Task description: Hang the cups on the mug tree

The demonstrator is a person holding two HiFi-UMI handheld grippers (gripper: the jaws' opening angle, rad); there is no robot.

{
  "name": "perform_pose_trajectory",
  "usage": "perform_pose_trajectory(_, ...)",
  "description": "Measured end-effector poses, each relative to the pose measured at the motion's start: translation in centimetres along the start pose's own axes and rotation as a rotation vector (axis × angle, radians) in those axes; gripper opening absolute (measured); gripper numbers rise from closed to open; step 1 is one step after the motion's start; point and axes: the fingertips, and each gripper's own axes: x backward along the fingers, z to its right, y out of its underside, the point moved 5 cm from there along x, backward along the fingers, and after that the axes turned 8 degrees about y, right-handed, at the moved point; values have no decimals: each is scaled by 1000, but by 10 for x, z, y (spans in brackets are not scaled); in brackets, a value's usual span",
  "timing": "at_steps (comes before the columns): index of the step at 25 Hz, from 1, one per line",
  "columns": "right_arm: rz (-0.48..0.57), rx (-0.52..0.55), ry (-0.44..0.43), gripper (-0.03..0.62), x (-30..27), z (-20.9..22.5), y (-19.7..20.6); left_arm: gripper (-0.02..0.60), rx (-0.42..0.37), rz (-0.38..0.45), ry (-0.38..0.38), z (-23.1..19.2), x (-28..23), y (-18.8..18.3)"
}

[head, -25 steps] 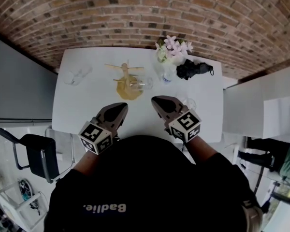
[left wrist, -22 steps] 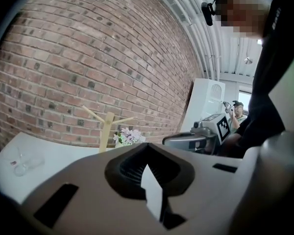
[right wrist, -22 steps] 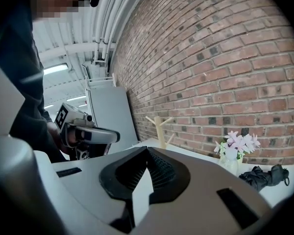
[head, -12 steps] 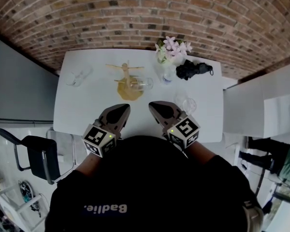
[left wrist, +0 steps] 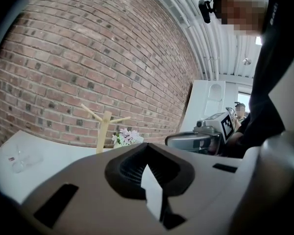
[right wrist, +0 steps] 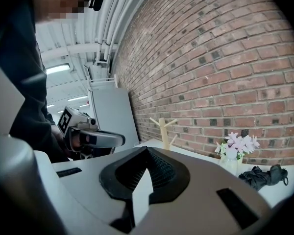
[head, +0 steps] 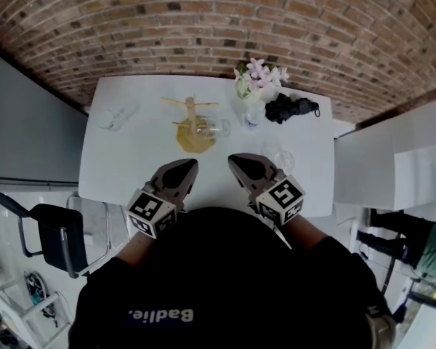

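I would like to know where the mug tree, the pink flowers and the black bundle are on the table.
mug tree point(head: 190, 141): head view, on its round wooden base.
pink flowers point(head: 263, 71): head view, on the blossoms.
black bundle point(head: 287, 107): head view, on its middle.

Clear cups point(head: 212, 127) faint and tiny; near edge of the table point(head: 131, 158) behind the person point(head: 225, 282)

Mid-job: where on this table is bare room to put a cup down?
Free: on the white table, the near-left stretch between the left clear glass cup and the left hand-held gripper; also the strip in front of the wooden mug tree. Crowded: far right, with pink flowers in a vase, a black bundle and the right clear glass cup.
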Motion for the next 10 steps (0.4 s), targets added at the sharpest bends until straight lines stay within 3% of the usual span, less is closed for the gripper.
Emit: perform_pose_trajectory(10, 9, 0, -1, 29, -2, 2, -3, 3, 23, 3, 18, -3, 0, 3)
